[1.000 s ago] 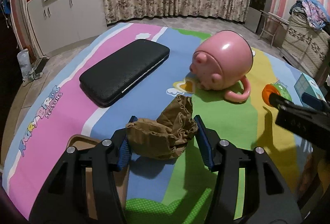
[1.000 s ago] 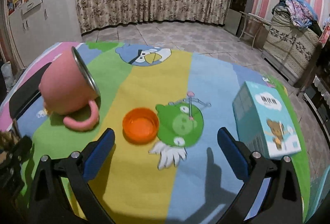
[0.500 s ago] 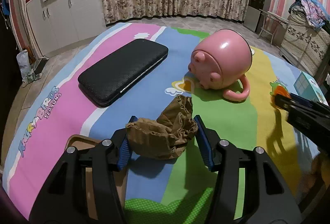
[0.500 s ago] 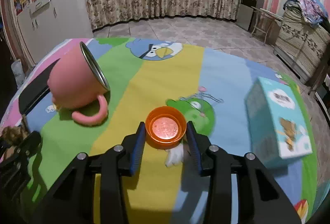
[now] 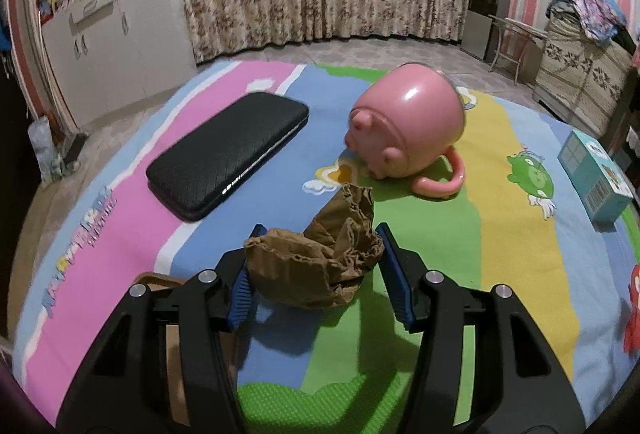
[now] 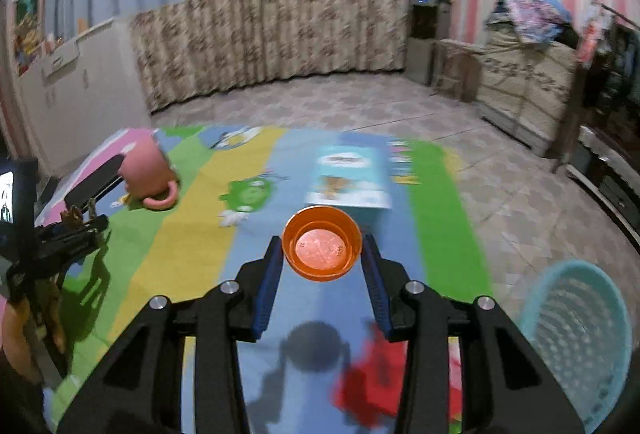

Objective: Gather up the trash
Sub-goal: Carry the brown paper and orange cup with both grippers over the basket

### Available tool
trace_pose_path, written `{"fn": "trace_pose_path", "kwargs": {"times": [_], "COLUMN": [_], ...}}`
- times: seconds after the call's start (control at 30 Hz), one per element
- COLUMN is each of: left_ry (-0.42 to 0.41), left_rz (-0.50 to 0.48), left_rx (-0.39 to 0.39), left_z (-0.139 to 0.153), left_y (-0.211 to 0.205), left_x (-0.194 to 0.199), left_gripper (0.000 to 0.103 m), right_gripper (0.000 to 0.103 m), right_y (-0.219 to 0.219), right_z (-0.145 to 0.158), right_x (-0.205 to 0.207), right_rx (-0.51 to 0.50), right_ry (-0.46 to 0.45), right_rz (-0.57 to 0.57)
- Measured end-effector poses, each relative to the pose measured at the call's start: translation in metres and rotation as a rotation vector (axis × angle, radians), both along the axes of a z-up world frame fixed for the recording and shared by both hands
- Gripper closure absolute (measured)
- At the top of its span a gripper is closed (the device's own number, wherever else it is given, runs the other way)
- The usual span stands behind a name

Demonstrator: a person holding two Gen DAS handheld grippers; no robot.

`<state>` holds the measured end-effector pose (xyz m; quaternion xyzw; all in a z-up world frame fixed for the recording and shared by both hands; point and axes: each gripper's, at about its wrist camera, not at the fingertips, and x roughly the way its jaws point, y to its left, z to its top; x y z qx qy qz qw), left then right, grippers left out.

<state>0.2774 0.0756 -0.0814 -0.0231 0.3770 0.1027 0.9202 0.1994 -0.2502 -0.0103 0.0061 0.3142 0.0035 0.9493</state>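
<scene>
My left gripper [image 5: 318,268] is shut on a crumpled brown paper wad [image 5: 316,254], held just above the colourful striped table cover. My right gripper [image 6: 322,264] is shut on an orange bottle cap [image 6: 321,248], open side toward the camera, lifted well above the table. A light blue mesh basket [image 6: 576,338] stands low at the right in the right wrist view, to the right of the held cap. The left gripper also shows at the left edge of the right wrist view [image 6: 76,230].
A pink pig mug [image 5: 404,132] lies on its side mid-table. A black flat case [image 5: 228,154] lies to its left. A teal carton [image 5: 592,174] lies at the right; it also shows in the right wrist view [image 6: 348,178]. A brown cardboard piece [image 5: 160,282] lies under my left gripper.
My right gripper closed on the orange cap, lifted it off the table and swung right, bringing the blue basket into view. My left gripper stayed put with the paper wad.
</scene>
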Motion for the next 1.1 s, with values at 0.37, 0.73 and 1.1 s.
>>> {"fn": "trace_pose_path", "kwargs": {"times": [0.37, 0.73, 1.1], "left_ry": [-0.104, -0.143, -0.178], "left_rz": [-0.148, -0.367, -0.593], "left_rx": [-0.055, -0.111, -0.128], "left_z": [0.068, 0.094, 0.094], "left_y": [-0.068, -0.21, -0.353], "left_x": [-0.038, -0.063, -0.095], "left_gripper": [0.05, 0.049, 0.049], "right_gripper": [0.063, 0.063, 0.063], "right_y": [-0.141, -0.215, -0.271], "right_z": [0.03, 0.003, -0.008], "right_x": [-0.082, -0.106, -0.129], "right_rx": [-0.058, -0.022, 0.067], "right_ry": [-0.086, -0.084, -0.112], "right_rz": [-0.306, -0.43, -0.505]}}
